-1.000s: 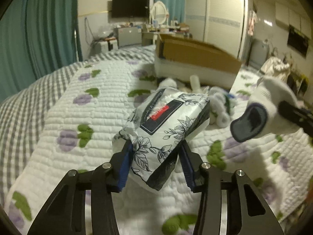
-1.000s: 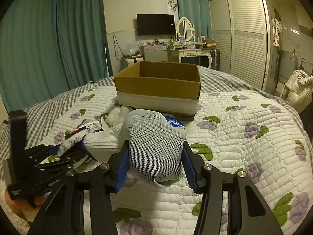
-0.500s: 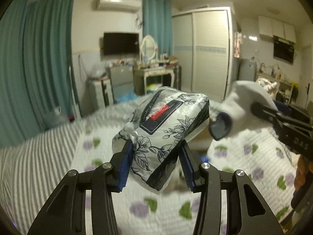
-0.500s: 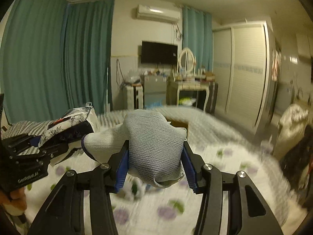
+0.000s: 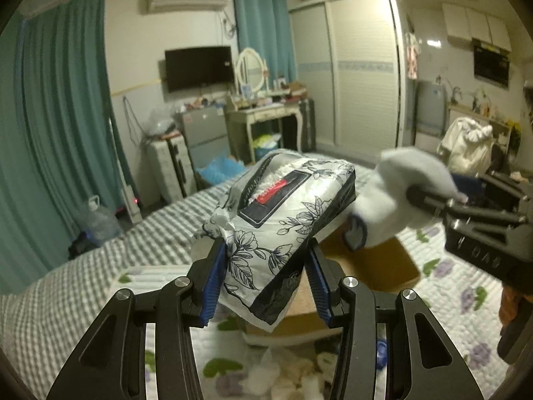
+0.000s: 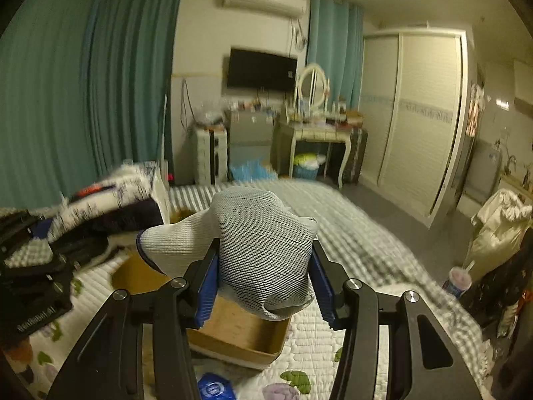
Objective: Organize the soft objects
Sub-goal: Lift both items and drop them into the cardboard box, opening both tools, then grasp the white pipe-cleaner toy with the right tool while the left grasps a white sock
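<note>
Holding one soft thing in each tong, I have both raised over the box (image 6: 233, 330), which I judge is where they are meant to go. My left tong (image 5: 265, 278) is clenched on a tissue pack (image 5: 283, 220), gripped at its near end so the rest juts up toward 12 o'clock, clear of the box rim. The pack is crinkly glossy film, white with black flower prints and a red label, puffy and pillow-shaped. My right tong (image 6: 265, 278) is clenched on a glove (image 6: 263, 250), squeezed through its middle; the cuff sticks out toward 9 o'clock. The glove is pale ribbed knit with a dark-edged cuff, limp and bunched. The box is plain brown cardboard, open-topped, on a quilt (image 6: 333, 350) stitched in puffy rows with purple flowers. More soft items lie blurred at 6 o'clock on the quilt.
</note>
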`<state>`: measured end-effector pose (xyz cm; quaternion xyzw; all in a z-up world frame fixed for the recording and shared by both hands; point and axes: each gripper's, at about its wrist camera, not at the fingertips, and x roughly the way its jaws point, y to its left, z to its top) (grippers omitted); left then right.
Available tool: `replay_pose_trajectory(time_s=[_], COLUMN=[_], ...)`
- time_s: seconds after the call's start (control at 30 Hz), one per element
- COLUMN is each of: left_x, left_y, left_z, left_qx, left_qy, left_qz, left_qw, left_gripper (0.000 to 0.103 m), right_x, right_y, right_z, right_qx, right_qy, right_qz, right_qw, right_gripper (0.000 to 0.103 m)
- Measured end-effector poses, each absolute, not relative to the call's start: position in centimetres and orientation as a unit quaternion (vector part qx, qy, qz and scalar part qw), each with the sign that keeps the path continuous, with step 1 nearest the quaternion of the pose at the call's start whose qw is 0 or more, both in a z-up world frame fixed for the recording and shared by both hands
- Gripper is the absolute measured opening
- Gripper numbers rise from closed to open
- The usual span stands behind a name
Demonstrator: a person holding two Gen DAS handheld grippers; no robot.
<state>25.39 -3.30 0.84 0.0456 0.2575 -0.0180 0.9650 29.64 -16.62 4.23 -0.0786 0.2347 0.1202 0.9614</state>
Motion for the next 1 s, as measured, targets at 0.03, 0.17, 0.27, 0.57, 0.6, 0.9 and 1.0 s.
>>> replay_pose_trajectory(time_s=[0.03,0.17,0.27,0.57,0.6,0.9,1.0], left_x=[26.0,27.8,27.9,25.5,24.7,15.5,13.0], left_y=[-3.4,-4.7,-5.6,-3.7,-3.5,-2.2,-2.0], left_z=[0.4,-1.0,-1.3,1.5,2.4,9.3,9.7], left_qx=[0.044,0.066,0.089,0.041,0.037,0.019,0.013], left_qy=[0.263,0.270,0.264,0.254,0.251,0.190,0.190], left_qz=[-0.020,-0.026,-0.022,-0.016,-0.013,-0.011,-0.019], left_qw=[0.964,0.960,0.960,0.966,0.967,0.982,0.981], left_gripper=[0.046,0.046,0.051,0.088,0.088,0.096,0.096], right_x=[31.0,34.4,35.4,32.7,31.7,22.0,18.9], right_y=[-16.7,-17.0,-16.9,-17.3,-17.6,-19.3,-19.2], right_z=[3.1,0.1,-0.8,0.8,1.7,10.2,11.3], right_qx=[-0.078,-0.078,-0.076,-0.077,-0.077,-0.086,-0.087], right_qy=[0.250,0.281,0.286,0.276,0.271,0.219,0.215], right_qz=[0.121,0.121,0.141,0.141,0.140,0.151,0.155], right_qw=[0.958,0.949,0.945,0.948,0.949,0.960,0.960], right_gripper=[0.050,0.050,0.051,0.078,0.078,0.089,0.094])
